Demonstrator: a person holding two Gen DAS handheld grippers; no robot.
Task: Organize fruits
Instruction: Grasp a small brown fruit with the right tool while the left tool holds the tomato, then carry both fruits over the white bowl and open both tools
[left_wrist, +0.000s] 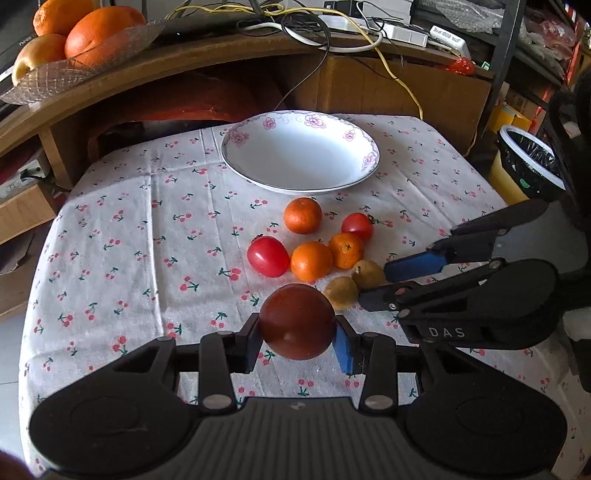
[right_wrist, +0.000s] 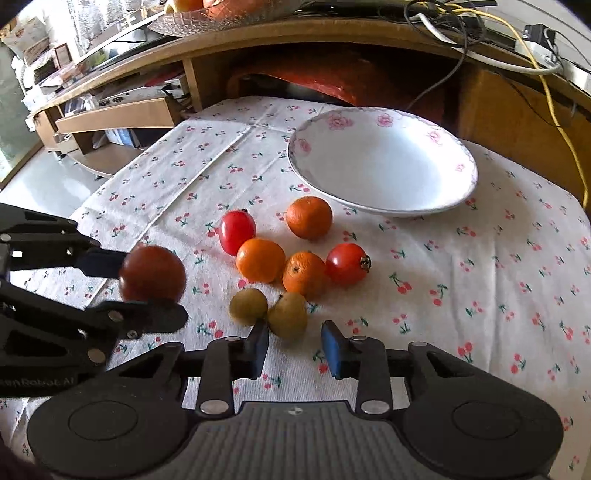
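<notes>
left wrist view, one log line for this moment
left gripper: shut on dark tomato, lifted | right gripper: open, at yellow fruit | plate: empty | seven fruits on cloth

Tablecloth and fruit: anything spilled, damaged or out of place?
Nothing stands out. The plate is upright and bare, the loose fruit sits in a tidy cluster on the cloth, and the left claw holds a dark red tomato intact.

Left gripper (left_wrist: 297, 341) clamped on dark red fruit (left_wrist: 297, 320), right gripper (right_wrist: 294, 349) parted, nothing gripped, both angled forward
</notes>
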